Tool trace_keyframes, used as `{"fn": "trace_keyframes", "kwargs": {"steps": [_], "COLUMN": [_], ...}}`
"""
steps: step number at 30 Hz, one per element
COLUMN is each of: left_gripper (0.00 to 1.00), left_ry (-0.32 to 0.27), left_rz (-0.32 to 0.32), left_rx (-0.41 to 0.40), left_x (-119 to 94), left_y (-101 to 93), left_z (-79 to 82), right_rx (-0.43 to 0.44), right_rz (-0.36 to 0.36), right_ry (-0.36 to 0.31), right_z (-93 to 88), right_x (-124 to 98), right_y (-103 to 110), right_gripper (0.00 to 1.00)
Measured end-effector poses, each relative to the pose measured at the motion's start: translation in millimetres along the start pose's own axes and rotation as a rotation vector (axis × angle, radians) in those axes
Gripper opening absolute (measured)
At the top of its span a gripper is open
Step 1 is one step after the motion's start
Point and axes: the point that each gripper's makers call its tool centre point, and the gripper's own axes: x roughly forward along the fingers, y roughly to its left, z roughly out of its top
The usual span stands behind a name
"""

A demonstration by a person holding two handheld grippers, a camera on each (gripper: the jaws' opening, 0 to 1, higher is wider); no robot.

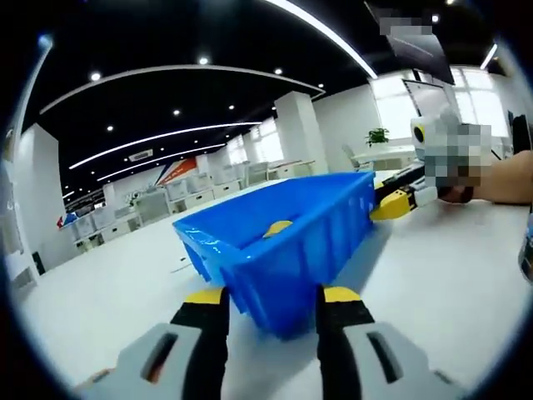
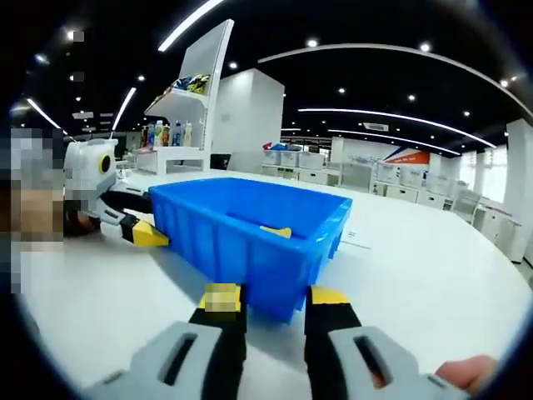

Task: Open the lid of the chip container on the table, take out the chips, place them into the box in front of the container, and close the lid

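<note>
You are holding both grippers low over the white counter [image 1: 433,275], one at each of two opposite corners of the blue box [image 1: 283,242], so each camera is looking across the box at the other gripper.

In the left gripper view, your left gripper [image 1: 273,302] is pointing at the near corner with its yellow-tipped fingers [image 1: 341,296] spread apart, one on either side of that corner. They look close to the plastic but are clamping nothing. The right gripper [image 1: 398,200] is coming in from the far right corner, a hand behind it.

In the right gripper view, your right gripper [image 2: 268,298] is mirroring this: fingers apart, straddling its own corner of the box [image 2: 250,237], empty. The left gripper [image 2: 137,232] is lying at the box's far left side, its yellow tip just beside the wall.

A small yellow piece [image 2: 276,231] is lying inside the box against the inner wall; it may be a chip, though it is too small to be sure. The chip container itself is not something you can pick out here, so how far the transfer has gone cannot be judged.

Bracketing the box from two corners probably serves to steady or square it on the smooth counter. A shelf with bottles [image 2: 171,133] is standing well behind.
</note>
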Motion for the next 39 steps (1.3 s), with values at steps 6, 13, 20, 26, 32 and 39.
{"fn": "trace_keyframes", "kwargs": {"steps": [6,13,20,26,32,39], "left_gripper": [0.44,0.61,0.86,0.94,0.95,0.95], "left_ry": [-0.010,-0.038,-0.064,-0.085,-0.091,-0.144], "left_rz": [0.003,0.019,0.041,0.053,0.091,0.134], "left_rx": [0.020,0.013,-0.051,-0.044,-0.024,-0.004], "left_x": [-0.1,-2.3,-16.2,-28.2,-45.0,-72.3], "left_y": [0.6,3.8,12.1,11.3,10.5,16.8], "left_z": [-0.2,3.4,10.7,22.2,37.4,69.8], "right_rx": [-0.025,-0.041,-0.038,-0.067,-0.090,-0.097], "right_rz": [-0.010,0.007,-0.008,-0.026,-0.061,-0.122], "right_ry": [-0.009,-0.059,-0.089,-0.119,-0.152,-0.219], "right_z": [-2.2,8.9,18.8,34.6,53.0,76.7], "right_x": [-1.8,-7.5,-19.4,-34.1,-48.7,-76.6], "right_y": [1.4,10.2,10.6,12.1,4.0,-13.1], "right_gripper": [0.25,0.42,0.63,0.68,0.92,0.97]}}
